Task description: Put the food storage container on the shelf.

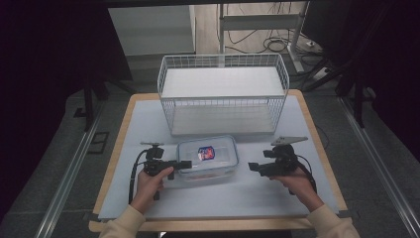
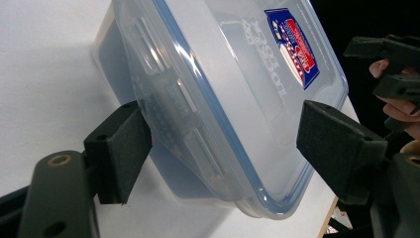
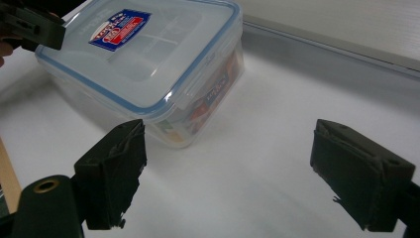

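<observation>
So the clear plastic container (image 1: 208, 158) sits flat on the white table mat (image 1: 148, 124), near-centre, just in front of the white wire basket (image 1: 223, 94). Its long axis runs left to right across the table, lid facing up. It's a see-through rectangular box with rounded corners, a lid with a blue seal line around the rim and snap flaps on the sides, plus a red-and-blue label on top of the lid, toward the middle. Something colourful shows inside through the wall in the right gripper view, can't make out what.

The left gripper (image 1: 185, 164) is at the box's left end with its jaws spread wide around the lid edge and side flap; the pads aren't pressing on it as far as I can see. The right gripper (image 1: 252, 167) hangs near the right end, jaws spread open with nothing between them, a bit apart from the box.
</observation>
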### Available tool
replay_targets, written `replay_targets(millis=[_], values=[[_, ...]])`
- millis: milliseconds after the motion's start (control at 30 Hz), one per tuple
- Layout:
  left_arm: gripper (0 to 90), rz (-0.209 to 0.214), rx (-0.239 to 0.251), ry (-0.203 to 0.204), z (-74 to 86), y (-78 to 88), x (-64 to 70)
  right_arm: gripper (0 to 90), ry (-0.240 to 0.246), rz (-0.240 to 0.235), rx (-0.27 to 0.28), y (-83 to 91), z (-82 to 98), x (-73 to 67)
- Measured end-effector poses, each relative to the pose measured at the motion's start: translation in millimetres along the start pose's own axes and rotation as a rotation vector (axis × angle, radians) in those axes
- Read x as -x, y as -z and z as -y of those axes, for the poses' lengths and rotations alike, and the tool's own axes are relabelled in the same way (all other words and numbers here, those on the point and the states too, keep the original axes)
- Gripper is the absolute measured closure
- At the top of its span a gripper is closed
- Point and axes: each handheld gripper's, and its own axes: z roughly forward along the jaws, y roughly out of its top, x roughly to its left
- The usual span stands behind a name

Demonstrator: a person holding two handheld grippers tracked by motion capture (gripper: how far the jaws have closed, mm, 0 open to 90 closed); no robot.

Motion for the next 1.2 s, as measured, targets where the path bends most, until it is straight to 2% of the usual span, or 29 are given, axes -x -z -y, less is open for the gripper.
replay_targets(millis=[200, 300, 467, 600, 700, 767, 1033, 1067, 1100, 1200], values=[[22.0, 0.001, 0.002, -0.003, 0.2, -0.1, -0.2, 14.6, -0.022, -0.021, -0.009, -10.9, -11.1, -1.0], [22.0, 0.002, 0.003, -0.004, 0.3, -0.2, -0.3, 14.8, -0.017, -0.042, -0.02, -22.4, -21.3, -6.4], [22.0, 0.001, 0.002, -0.006, 0.4, -0.1, -0.2, 14.8, -0.017, -0.042, -0.037, -32.8, -29.0, -12.4], [22.1, 0.001, 0.001, -0.006, 0.4, 0.1, -0.2, 14.8, -0.035, -0.032, -0.063, -41.2, -40.0, -19.2], [22.1, 0.002, 0.001, -0.011, 0.3, 0.2, -0.6, 15.1, -0.046, -0.035, -0.071, -44.7, -45.6, -19.2], [22.2, 0.004, 0.0, -0.008, 0.2, 0.2, -0.7, 15.6, -0.08, -0.043, -0.099, -52.8, -52.6, -16.7], [22.1, 0.004, -0.001, -0.011, 0.2, 0.1, -0.8, 16.0, -0.092, -0.059, -0.166, -72.6, -54.8, -11.5], [22.1, 0.004, -0.001, -0.011, 0.2, 0.1, -0.8, 15.8, -0.099, -0.067, -0.175, -74.9, -54.3, -10.7], [22.1, 0.004, -0.001, -0.01, 0.2, 0.1, -0.8, 16.1, -0.135, -0.097, -0.182, -77.6, -54.3, -8.4], [22.2, 0.004, -0.001, -0.011, 0.2, 0.1, -0.7, 16.1, -0.163, -0.124, -0.194, -80.5, -54.7, -5.8]])
